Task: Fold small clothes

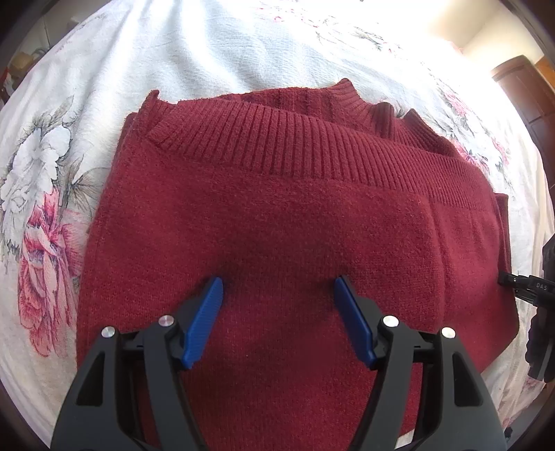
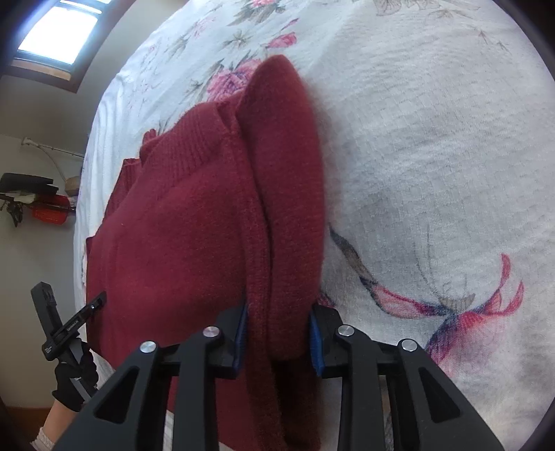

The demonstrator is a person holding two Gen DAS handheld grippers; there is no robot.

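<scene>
A dark red knit sweater [image 1: 277, 222] lies folded on a floral bedsheet [image 1: 62, 145], its ribbed hem band across the top of the stack. My left gripper [image 1: 278, 288] hovers over the sweater's near part, open, blue pads wide apart with only flat knit between them. In the right wrist view the same sweater [image 2: 180, 222] shows from its side edge. My right gripper [image 2: 279, 322] is shut on a thick folded edge of the sweater, which fills the gap between its blue pads [image 2: 315, 333].
The white sheet with pink flowers [image 2: 433, 156] spreads all around the sweater. The other gripper, held in a black-gloved hand [image 2: 74, 381], shows at the lower left of the right wrist view. A wooden door [image 1: 523, 86] stands at the far right, a window [image 2: 59, 31] up left.
</scene>
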